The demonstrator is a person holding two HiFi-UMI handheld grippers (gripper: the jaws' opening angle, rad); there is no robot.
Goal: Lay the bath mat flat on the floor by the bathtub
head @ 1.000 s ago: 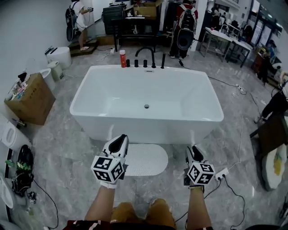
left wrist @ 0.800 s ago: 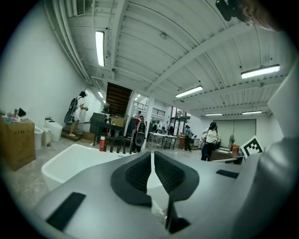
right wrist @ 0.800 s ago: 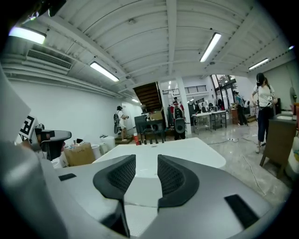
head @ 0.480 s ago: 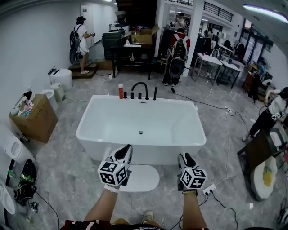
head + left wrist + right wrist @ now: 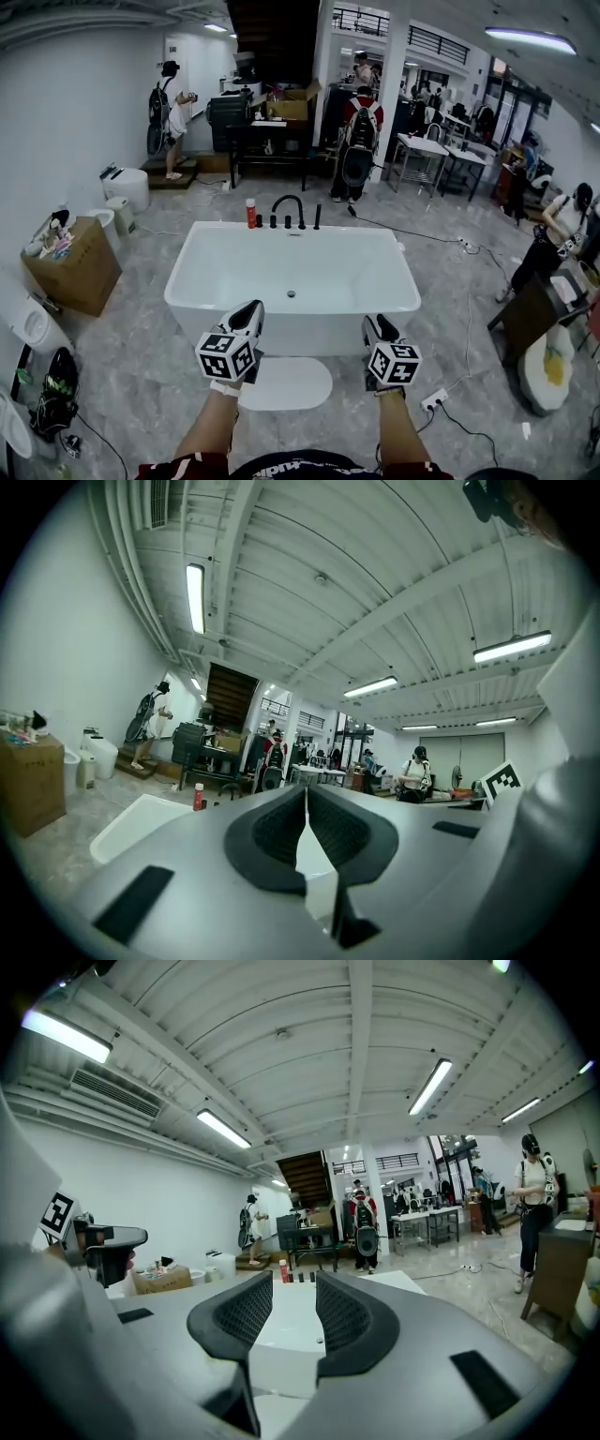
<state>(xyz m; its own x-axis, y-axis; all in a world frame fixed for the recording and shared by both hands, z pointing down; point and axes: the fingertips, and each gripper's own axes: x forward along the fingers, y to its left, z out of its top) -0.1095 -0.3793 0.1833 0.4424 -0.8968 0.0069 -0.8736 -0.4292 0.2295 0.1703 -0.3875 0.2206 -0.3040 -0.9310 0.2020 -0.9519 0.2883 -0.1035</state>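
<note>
View pulls up and back: bath mat [image 5: 286,382] lies flat near the bathtub [image 5: 292,281]. Left gripper [image 5: 249,312] is pinched closed on nothing, right gripper [image 5: 376,325] parted and empty. Looks done.

No legible text or labels anywhere.

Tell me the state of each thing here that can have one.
bathtub: empty, no water.
bath mat: lying flat on the floor beside the bathtub.
left tongs: shut, holding nothing.
right tongs: open, holding nothing.
cardboard box: open, items inside.
</note>
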